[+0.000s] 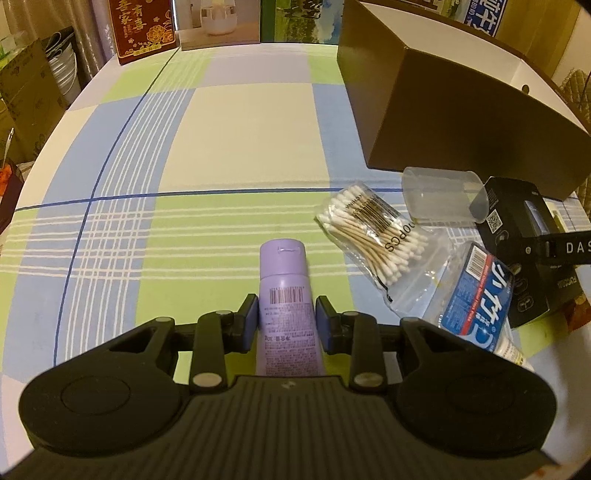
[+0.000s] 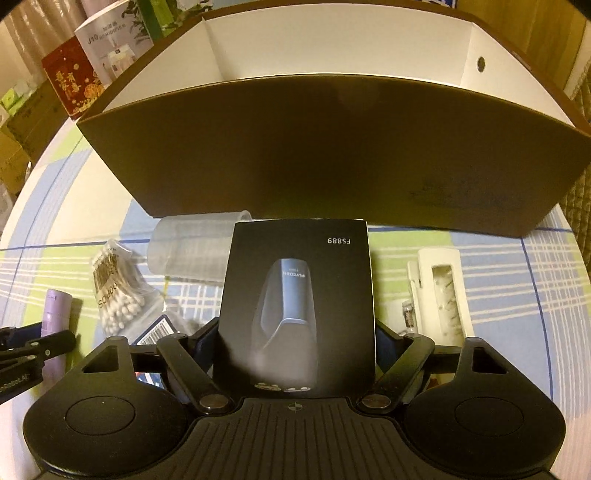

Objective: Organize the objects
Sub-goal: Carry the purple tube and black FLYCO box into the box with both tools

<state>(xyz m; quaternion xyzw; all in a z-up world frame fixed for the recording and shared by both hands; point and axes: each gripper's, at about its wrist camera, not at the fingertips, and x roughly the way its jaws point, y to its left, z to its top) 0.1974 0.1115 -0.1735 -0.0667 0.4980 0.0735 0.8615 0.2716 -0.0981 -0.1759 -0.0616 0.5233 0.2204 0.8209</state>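
A purple tube (image 1: 282,291) lies on the checked tablecloth, cap pointing away. My left gripper (image 1: 286,317) is shut on its body, both blue pads against its sides. In the right wrist view the same tube (image 2: 55,314) shows at the far left. My right gripper (image 2: 295,343) is shut on a black box marked FS889 (image 2: 299,306), which hides the fingertips. That black box (image 1: 517,236) also shows in the left wrist view. A large brown box with a white inside (image 2: 332,147) stands open just beyond it.
A bag of cotton swabs (image 1: 373,232), a clear plastic cup on its side (image 1: 436,195) and a blue-labelled pack in clear wrap (image 1: 476,295) lie between the grippers. A white holder (image 2: 439,291) lies at the right. Cartons (image 1: 146,29) line the table's far edge.
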